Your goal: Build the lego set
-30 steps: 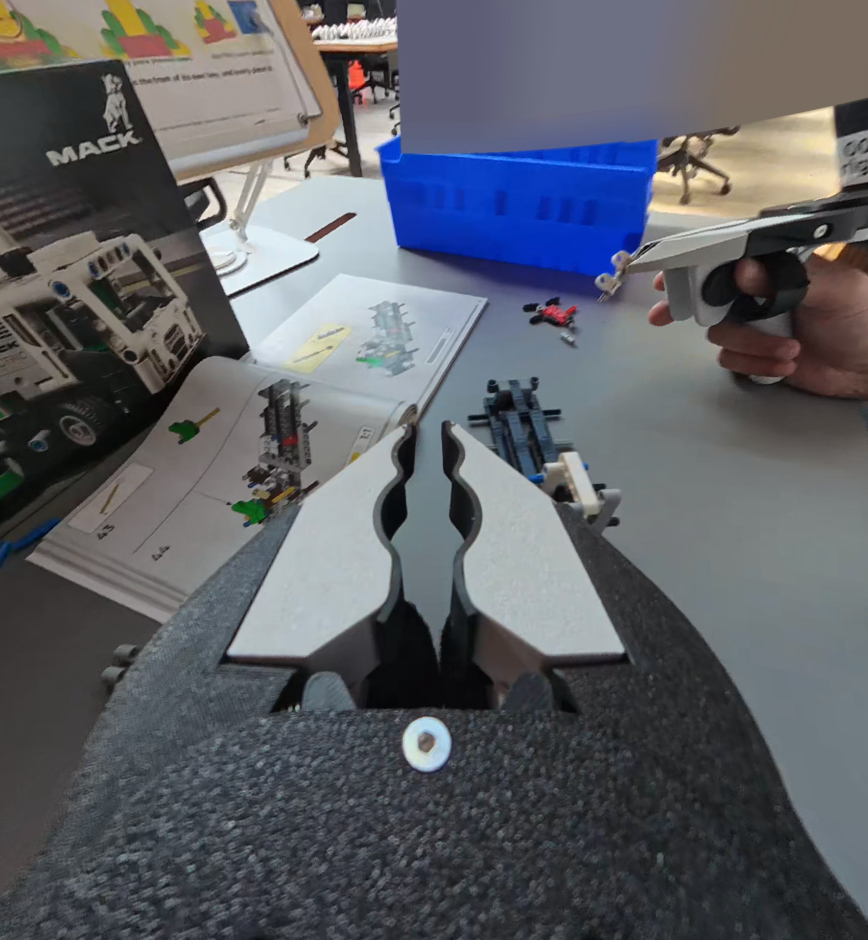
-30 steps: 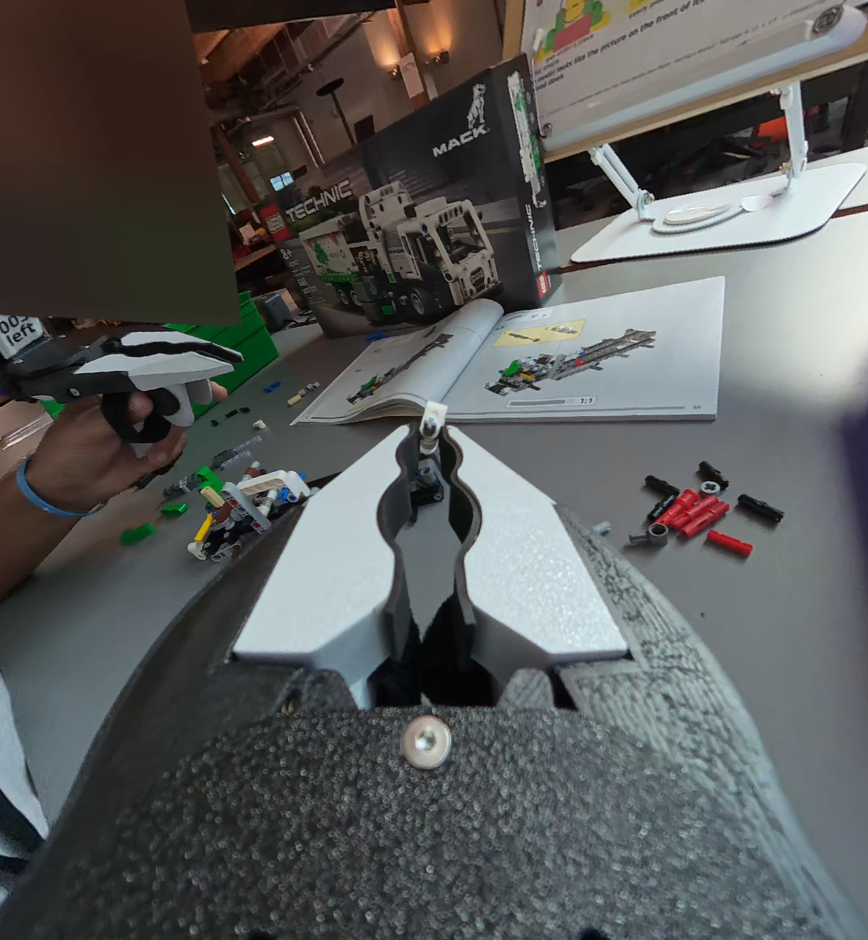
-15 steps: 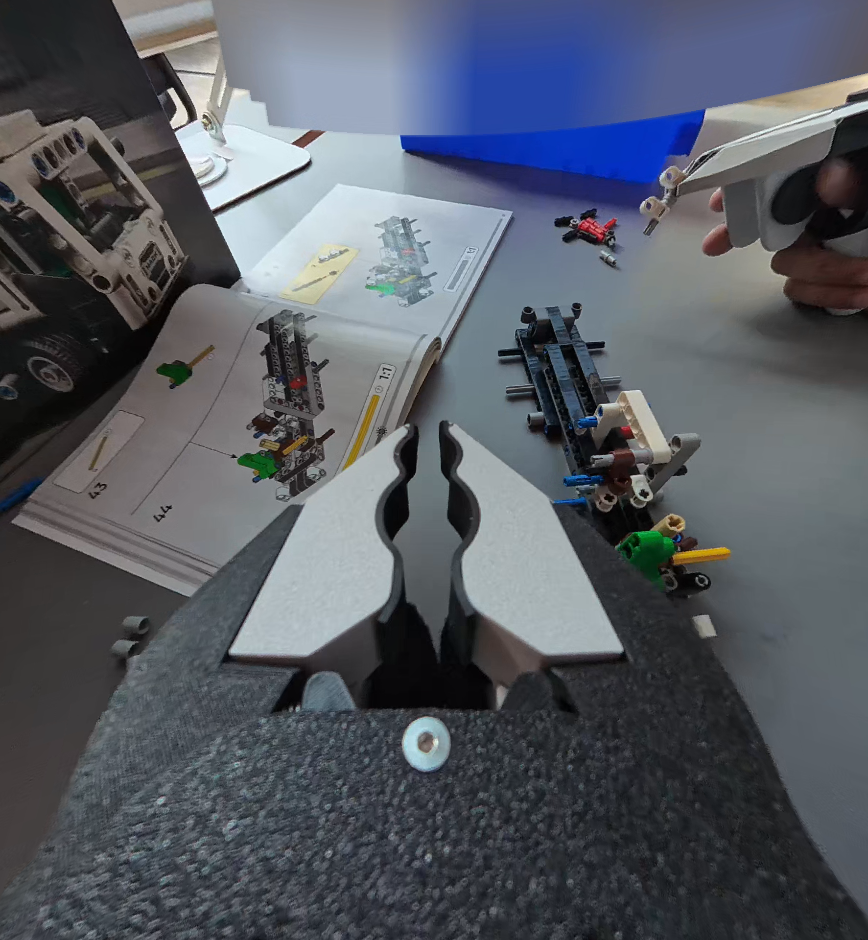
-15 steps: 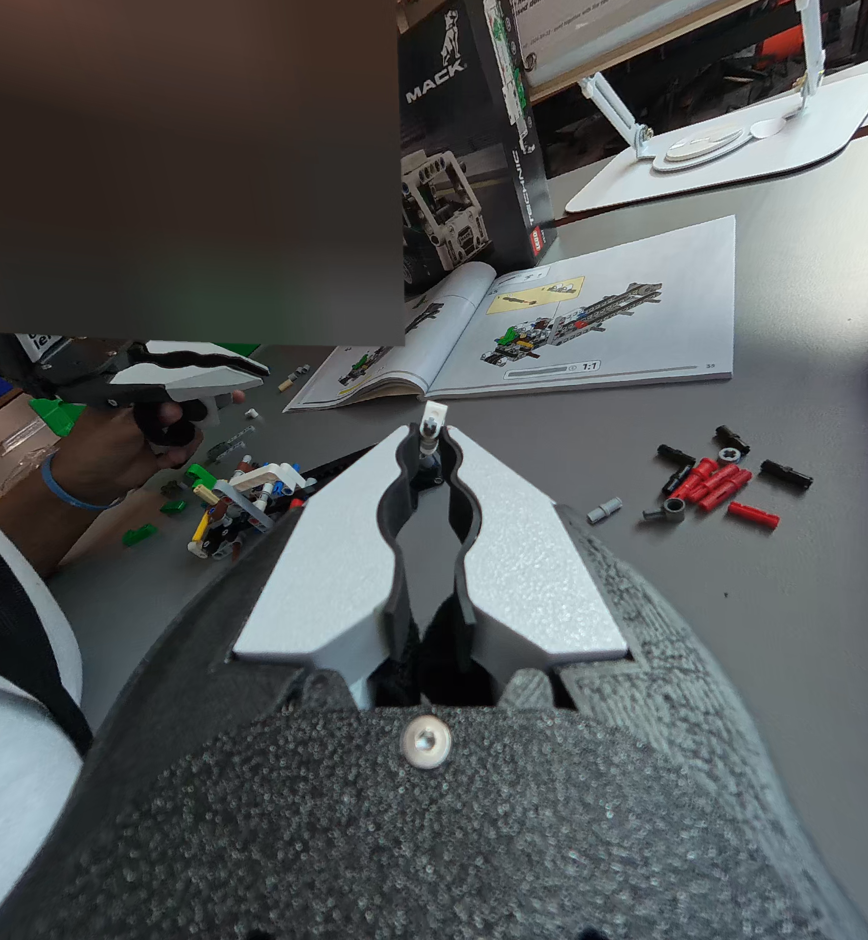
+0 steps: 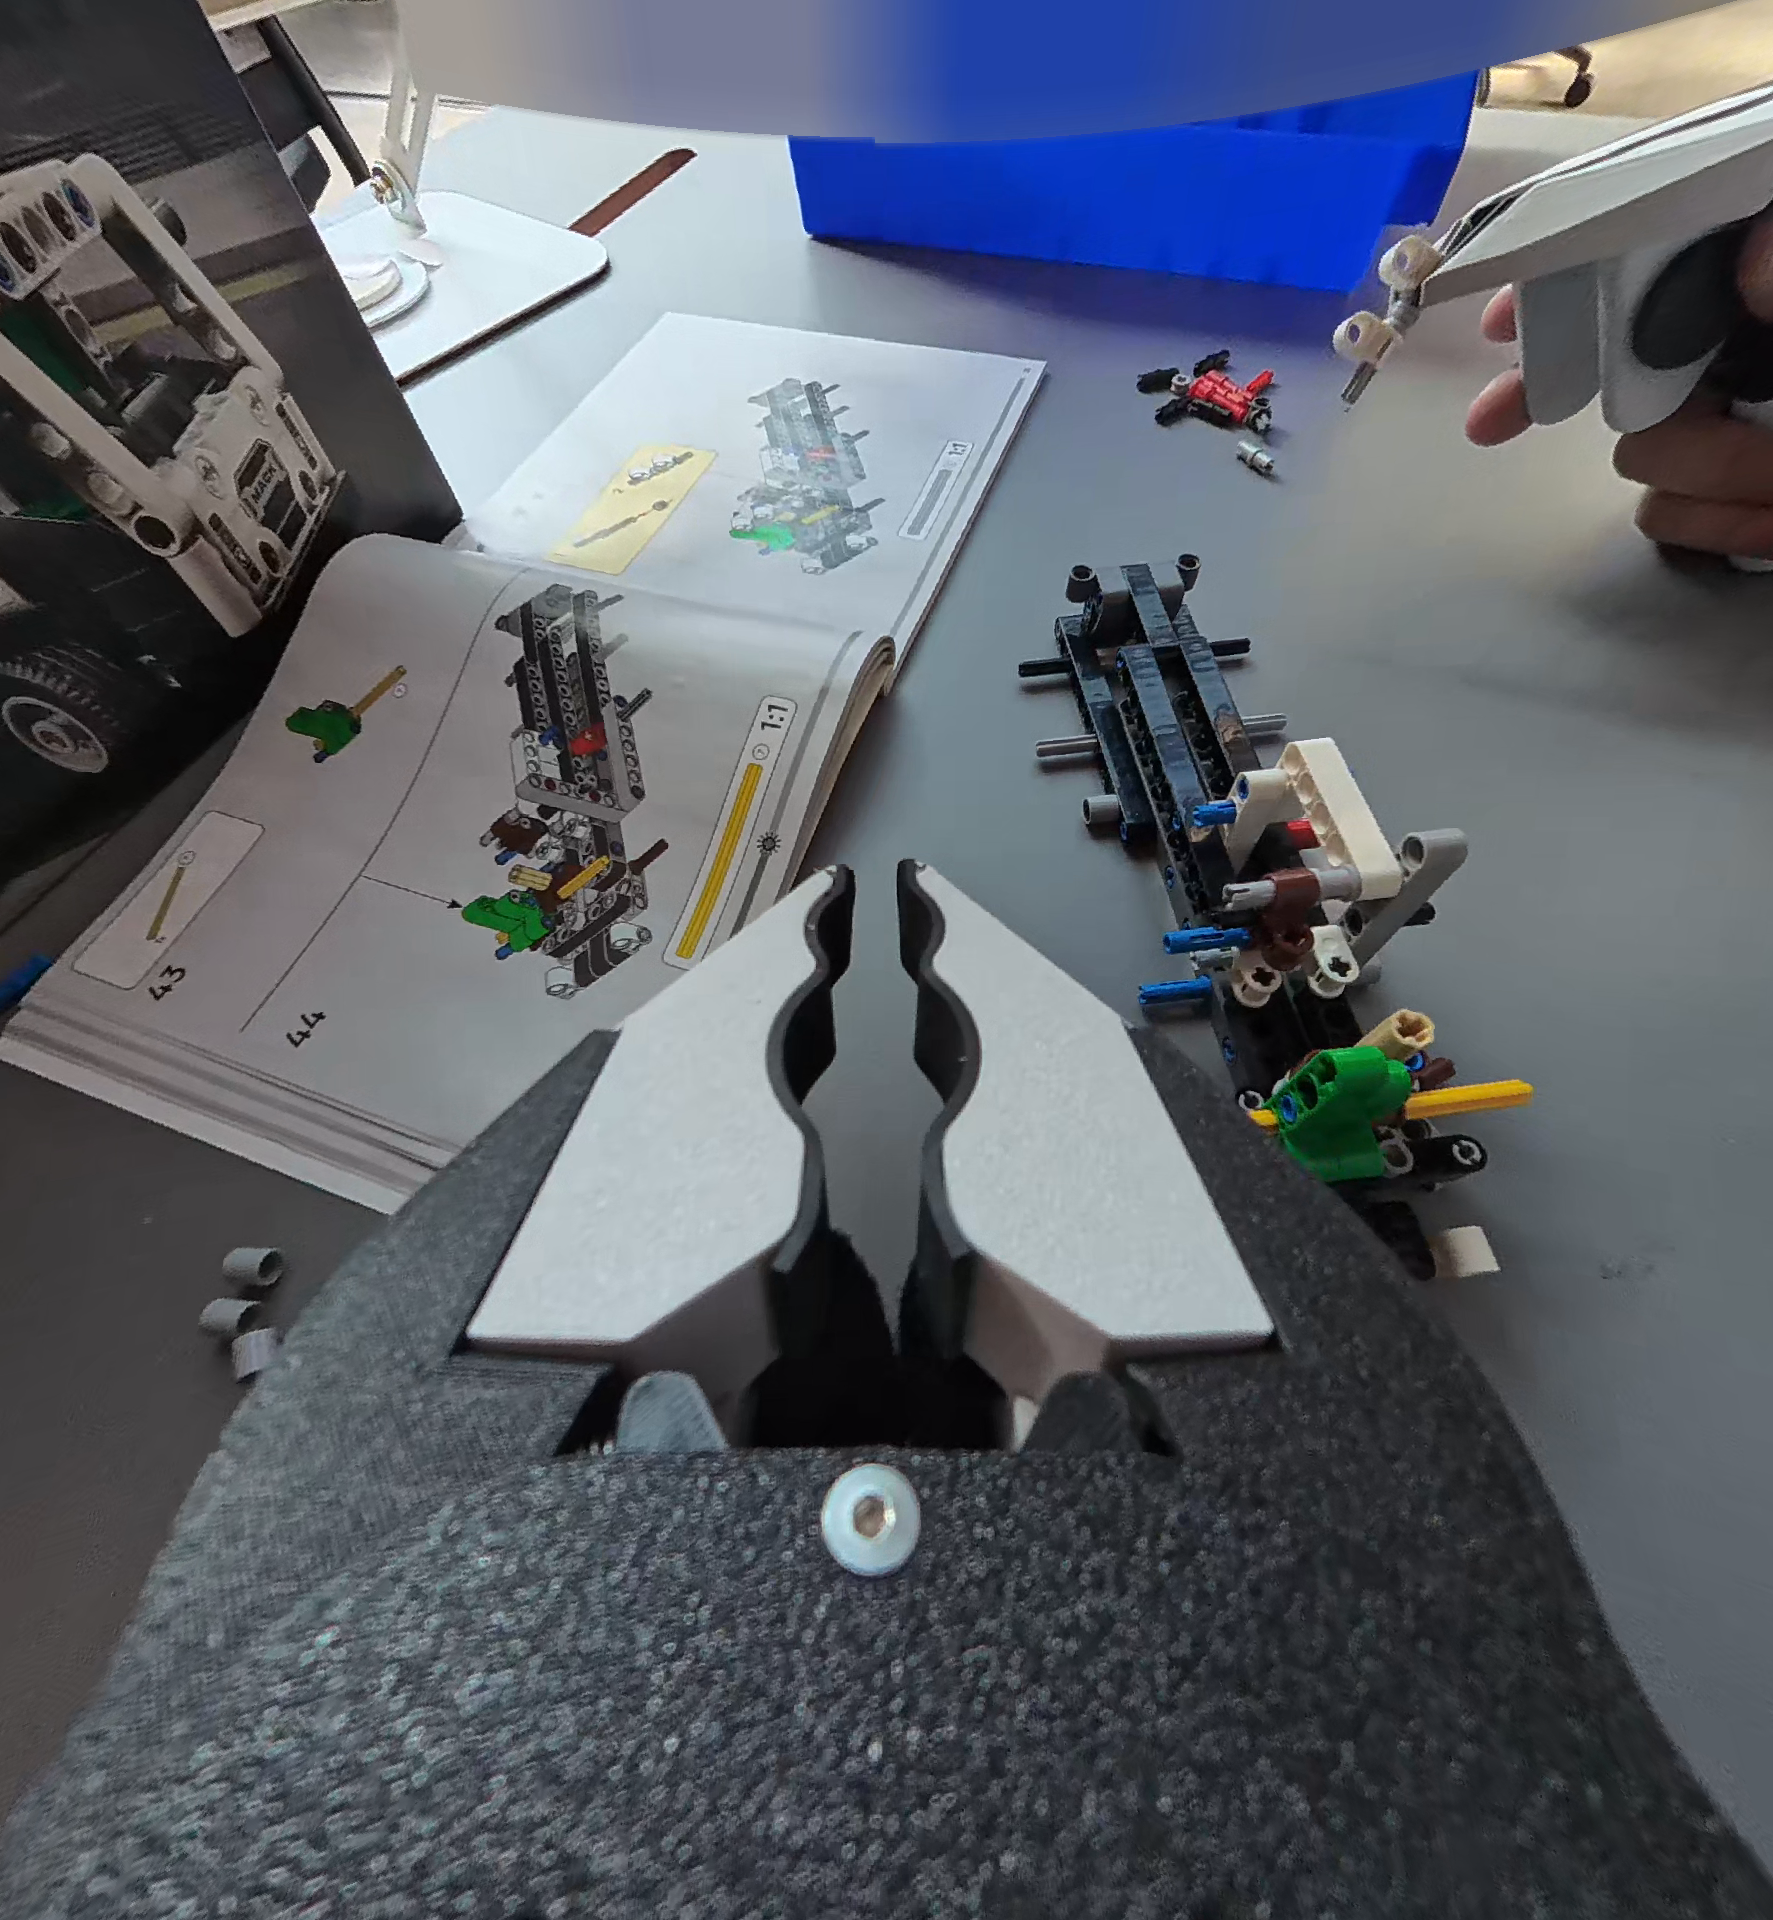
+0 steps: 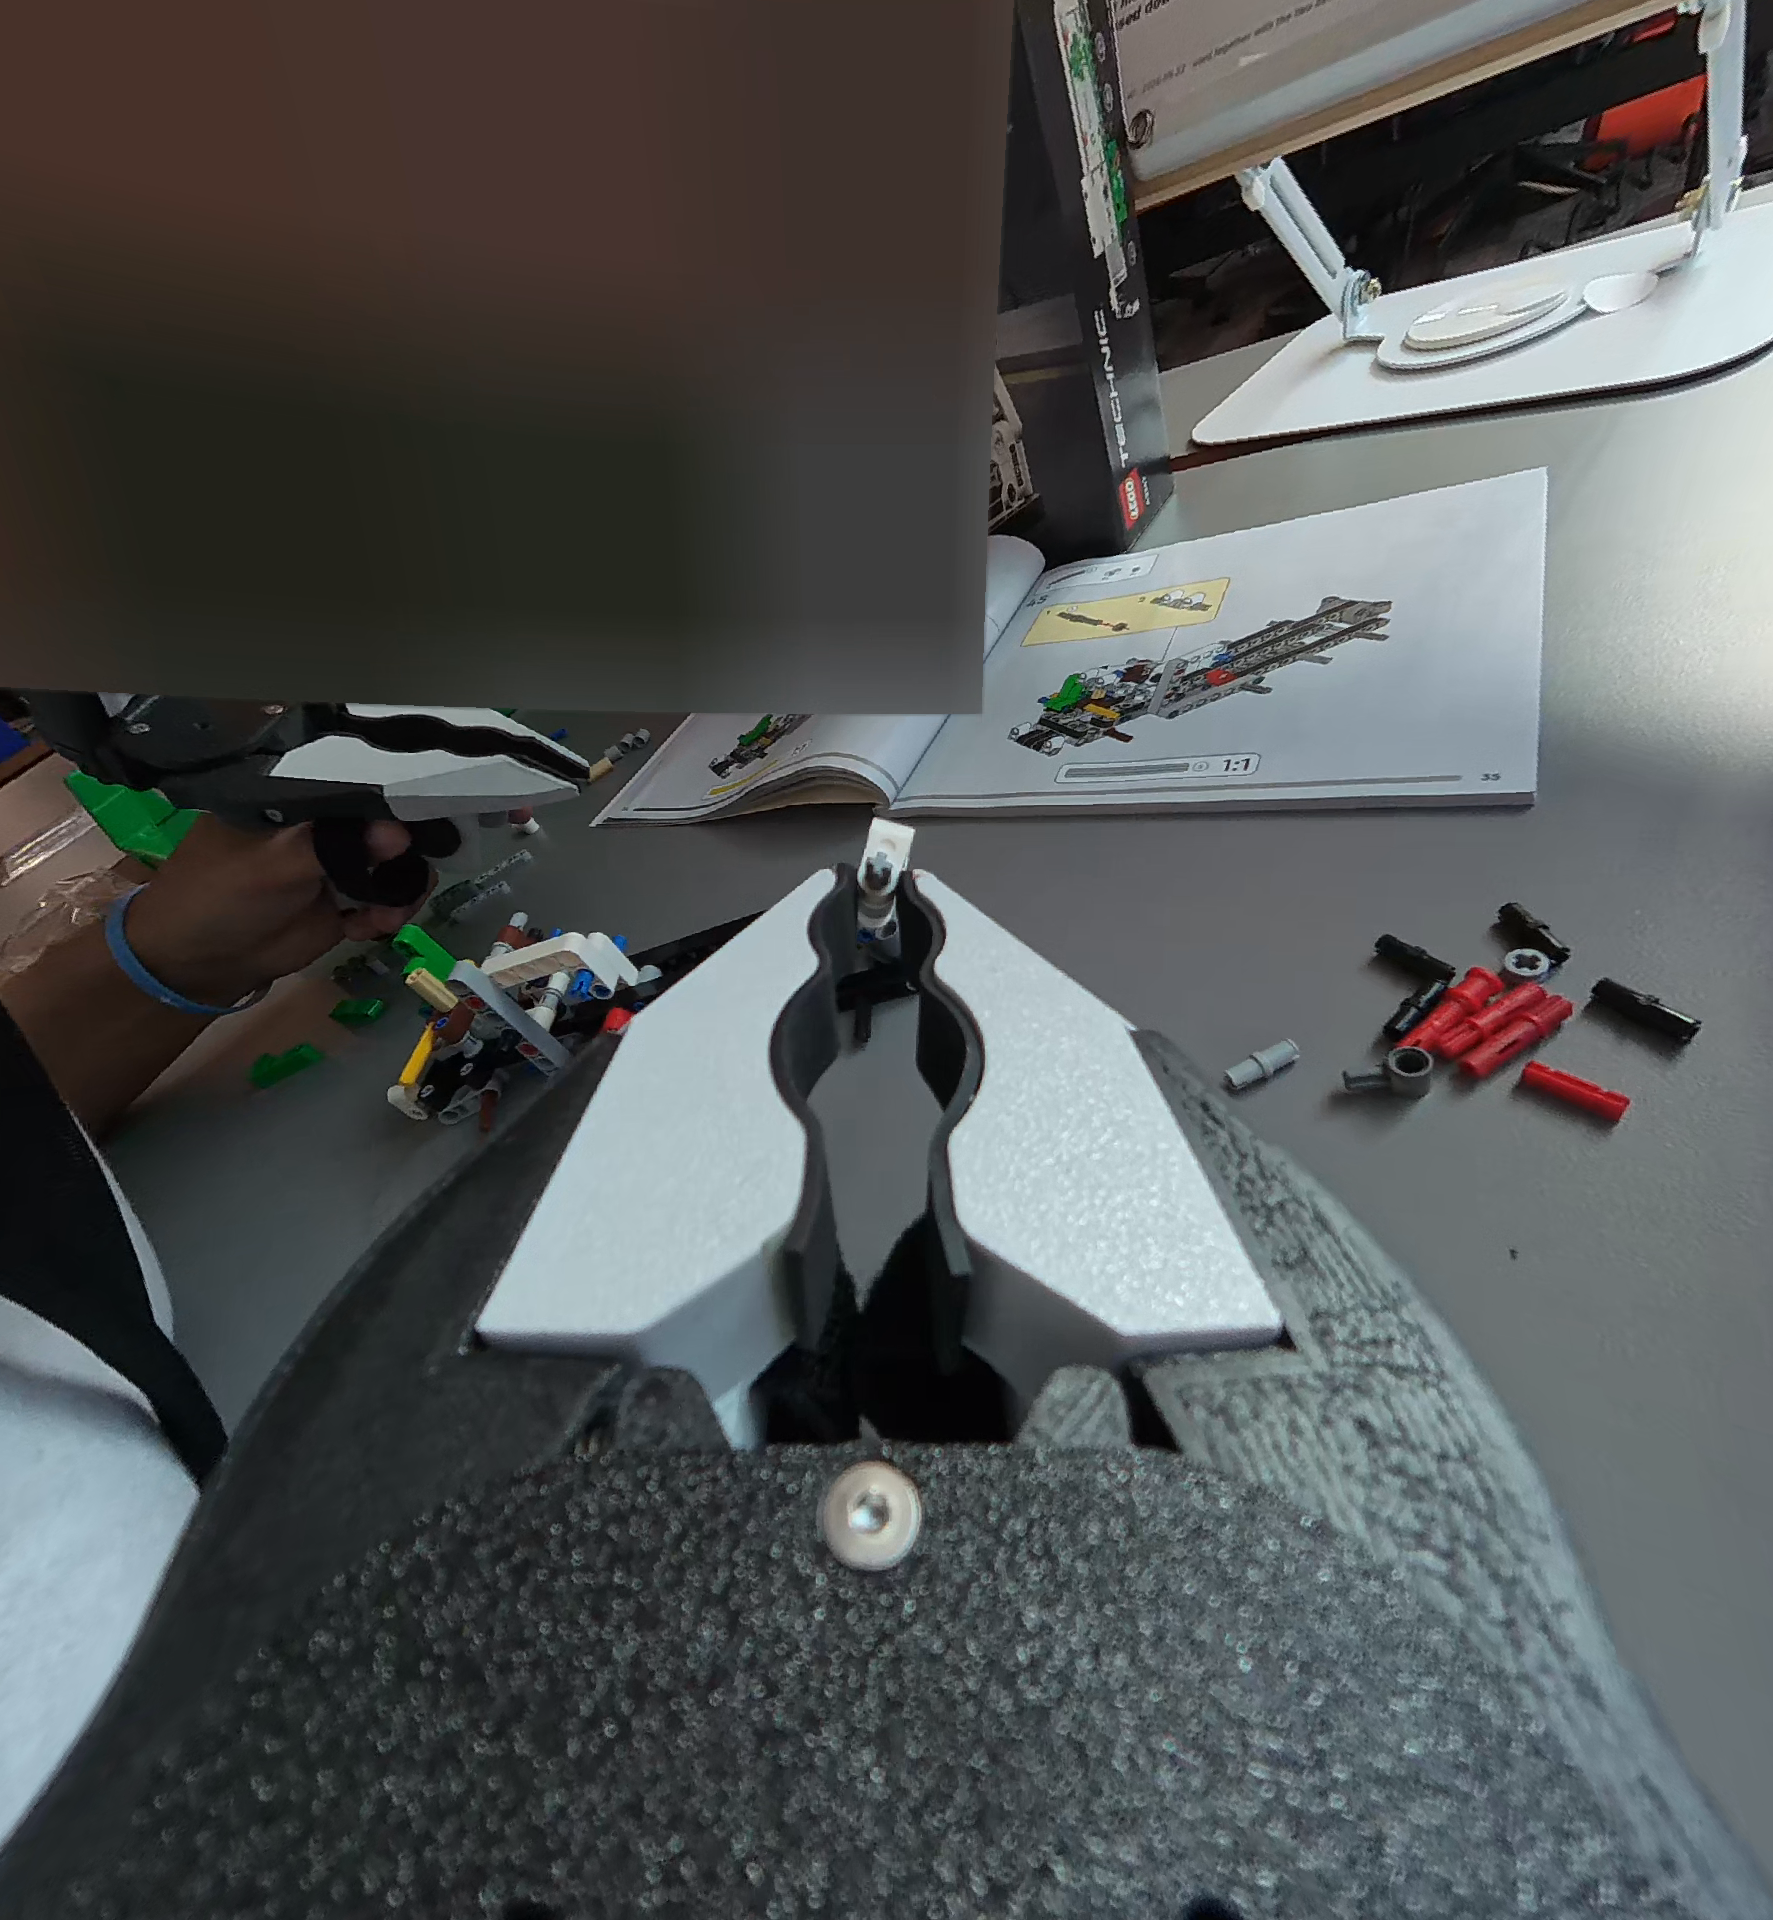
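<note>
A long dark-blue Technic chassis (image 5: 1173, 748) lies on the grey table, with white, grey, brown and green parts (image 5: 1339, 1107) at its near end. It also shows in the right wrist view (image 6: 518, 997). My left gripper (image 5: 869, 878) is empty, its jaws almost together, hovering left of the chassis over the manual's edge. My right gripper (image 6: 877, 883) is shut on a small white-and-grey axle piece (image 6: 882, 868) and holds it above the table. In the left wrist view this piece (image 5: 1381, 312) hangs at the upper right, beyond the chassis.
An open instruction manual (image 5: 549, 779) lies left of the chassis, in front of the set's box (image 5: 82, 364). Loose red and black pins (image 6: 1495, 1023) lie to the right. A blue bin (image 5: 1121, 197) stands at the back. Grey bushes (image 5: 238, 1309) and green pieces (image 6: 284, 1065) lie about. The grippers' ends are close to 20 centimetres from one another.
My left gripper has risen and tilted down, so the whole chassis now shows. My right gripper has moved nearer the chassis, still gripping the axle piece.
</note>
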